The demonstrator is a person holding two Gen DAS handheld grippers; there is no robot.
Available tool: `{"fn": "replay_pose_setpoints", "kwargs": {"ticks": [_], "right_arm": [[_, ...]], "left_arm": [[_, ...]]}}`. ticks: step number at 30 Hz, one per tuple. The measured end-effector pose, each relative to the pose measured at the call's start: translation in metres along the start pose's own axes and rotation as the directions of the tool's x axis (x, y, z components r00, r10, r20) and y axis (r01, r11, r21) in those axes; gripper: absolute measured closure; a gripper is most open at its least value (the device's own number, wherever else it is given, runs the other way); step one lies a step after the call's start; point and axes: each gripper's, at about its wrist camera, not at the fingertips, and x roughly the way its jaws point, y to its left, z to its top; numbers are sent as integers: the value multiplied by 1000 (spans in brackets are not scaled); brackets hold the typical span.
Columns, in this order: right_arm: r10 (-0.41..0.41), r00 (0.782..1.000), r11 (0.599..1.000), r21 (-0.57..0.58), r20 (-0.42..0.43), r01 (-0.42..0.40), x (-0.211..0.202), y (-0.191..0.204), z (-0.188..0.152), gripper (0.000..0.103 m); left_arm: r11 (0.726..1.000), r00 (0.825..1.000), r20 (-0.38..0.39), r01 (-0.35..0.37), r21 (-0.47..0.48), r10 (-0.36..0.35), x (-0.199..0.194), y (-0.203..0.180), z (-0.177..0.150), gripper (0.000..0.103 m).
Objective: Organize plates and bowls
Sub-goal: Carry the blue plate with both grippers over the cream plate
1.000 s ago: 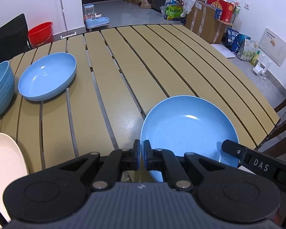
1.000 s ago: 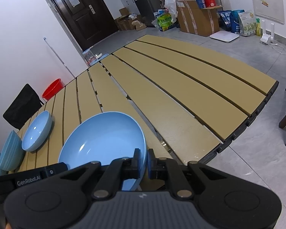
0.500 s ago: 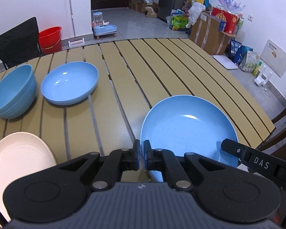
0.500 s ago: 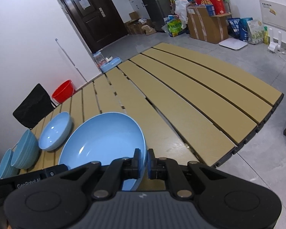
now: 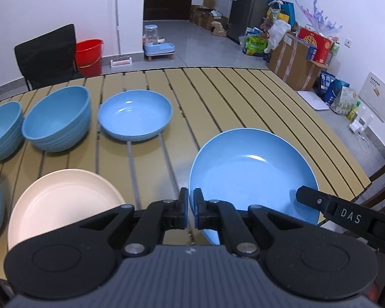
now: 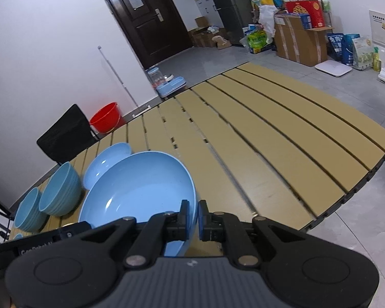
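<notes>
Slatted table, blue plate rim pinched between left gripper and right gripper, opposite edges.

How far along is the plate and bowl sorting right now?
Partly done: the deep blue bowls sit grouped at the table's left. In hand: both the left gripper and right gripper clamp the blue plate's rim. Left: the shallow blue plate and cream plate remain unstacked.
</notes>
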Motion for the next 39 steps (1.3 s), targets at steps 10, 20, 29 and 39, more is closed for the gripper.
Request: {"fn": "replay_pose_setpoints", "kwargs": {"ticks": [10,20,29,39], "right_arm": [[35,999,998,-49,-18,-36,-7,41,-14,97],[59,997,991,-116,-46,-64,-9,88,-33,97],[65,995,981,-177,-81,-79,0,129,-45,97],[60,988,966,-240,-142,-93,27,167,-61,96]], "left_arm": [[998,999,49,-13,-62,16,-33,44,-1,98],[991,997,67,-32,-134,41,-53,89,-16,98],[980,996,69,-41,-195,55,-58,134,-23,98],[971,994,55,-77,-228,92,-53,176,-40,98]]}}
